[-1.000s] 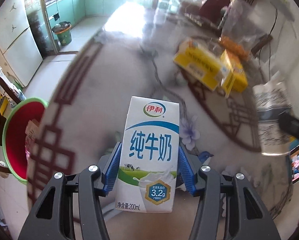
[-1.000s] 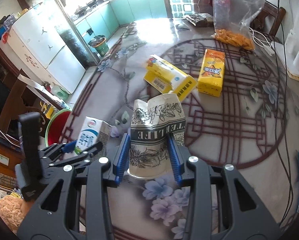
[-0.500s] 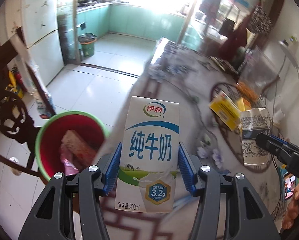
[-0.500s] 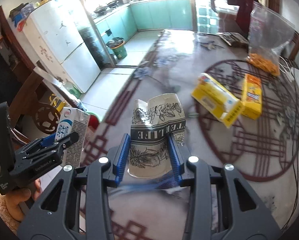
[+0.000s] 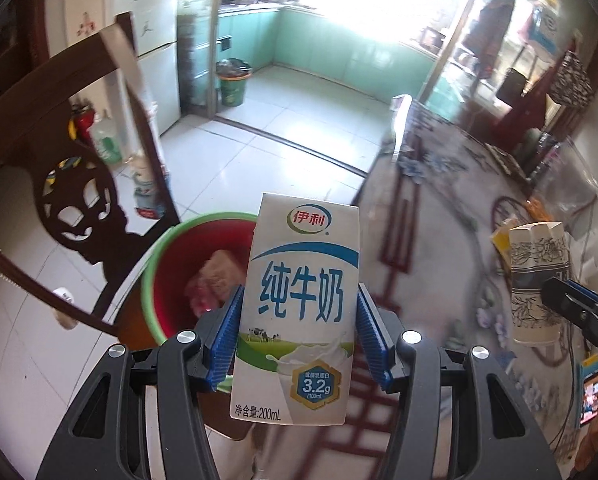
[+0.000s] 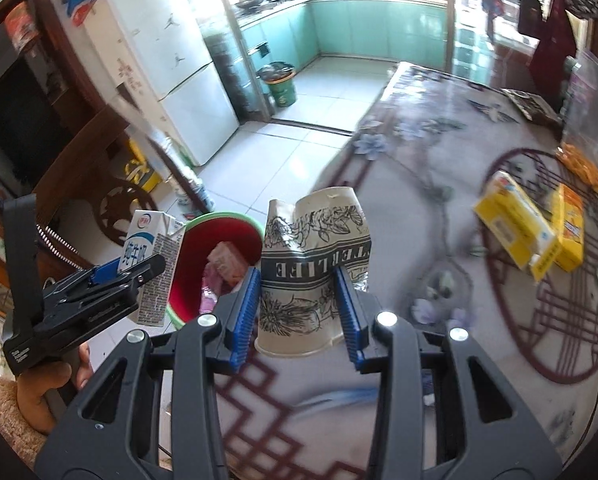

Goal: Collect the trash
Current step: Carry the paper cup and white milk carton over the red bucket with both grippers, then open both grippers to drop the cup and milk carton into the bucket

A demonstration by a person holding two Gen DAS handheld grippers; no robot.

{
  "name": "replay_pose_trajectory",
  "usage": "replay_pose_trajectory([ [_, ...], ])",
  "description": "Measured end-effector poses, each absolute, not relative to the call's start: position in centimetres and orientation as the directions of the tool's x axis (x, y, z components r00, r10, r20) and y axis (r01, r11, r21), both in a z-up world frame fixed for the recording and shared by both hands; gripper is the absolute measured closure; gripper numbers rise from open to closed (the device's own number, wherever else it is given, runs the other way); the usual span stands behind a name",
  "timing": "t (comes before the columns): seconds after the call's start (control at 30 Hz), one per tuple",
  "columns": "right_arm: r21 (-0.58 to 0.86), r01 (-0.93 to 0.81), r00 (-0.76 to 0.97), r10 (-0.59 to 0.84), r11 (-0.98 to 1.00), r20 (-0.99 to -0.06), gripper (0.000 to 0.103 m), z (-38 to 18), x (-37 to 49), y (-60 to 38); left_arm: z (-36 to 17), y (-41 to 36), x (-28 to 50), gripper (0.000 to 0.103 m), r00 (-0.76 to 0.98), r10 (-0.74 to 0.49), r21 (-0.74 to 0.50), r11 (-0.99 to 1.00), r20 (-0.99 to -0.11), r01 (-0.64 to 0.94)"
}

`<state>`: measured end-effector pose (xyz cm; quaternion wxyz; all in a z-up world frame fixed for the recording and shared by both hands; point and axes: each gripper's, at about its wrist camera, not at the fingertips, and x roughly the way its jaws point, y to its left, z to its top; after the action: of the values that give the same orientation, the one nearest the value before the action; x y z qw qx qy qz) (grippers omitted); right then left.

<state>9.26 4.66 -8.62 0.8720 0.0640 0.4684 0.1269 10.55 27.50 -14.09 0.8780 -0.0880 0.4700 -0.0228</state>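
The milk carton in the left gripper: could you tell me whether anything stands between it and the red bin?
Nothing visible does. The milk carton, clamped in the left gripper, hangs beside the open mouth of the red bin, which holds only some wrappers low inside. The dark wooden chair stands off beyond it.

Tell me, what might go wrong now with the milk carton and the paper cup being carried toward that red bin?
The milk carton is pinched only low down by the left tool, so it could tip out before reaching the red bin. The crumpled paper cup in the right tool is already squashed and may slip. Both head for one bin beside the table edge, so a drop could land on the floor.
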Motion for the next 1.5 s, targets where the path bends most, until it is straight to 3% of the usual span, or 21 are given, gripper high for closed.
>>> replay_pose_trajectory([
  [0.5, 0.230, -0.289, 0.450, 0.344, 0.929, -0.824, 0.066, -10.0, 12.1, 11.9, -16.2, 32.8, 11.7, 0.051, 0.528, -0.074, -0.175, 0.974, -0.846, -0.143],
  [1.4, 0.286, -0.354, 0.363, 0.413, 0.890, -0.835, 0.065, -11.7, 14.6, 16.3, -19.6, 35.1, 14.9, 0.051, 0.452, -0.099, -0.191, 0.968, -0.886, -0.161],
  [1.5, 0.295, -0.357, 0.362, 0.423, 0.886, -0.831, 0.057, -11.8, 14.5, 16.4, -19.8, 35.1, 15.0, 0.049, 0.448, -0.086, -0.176, 0.971, -0.890, -0.163],
])
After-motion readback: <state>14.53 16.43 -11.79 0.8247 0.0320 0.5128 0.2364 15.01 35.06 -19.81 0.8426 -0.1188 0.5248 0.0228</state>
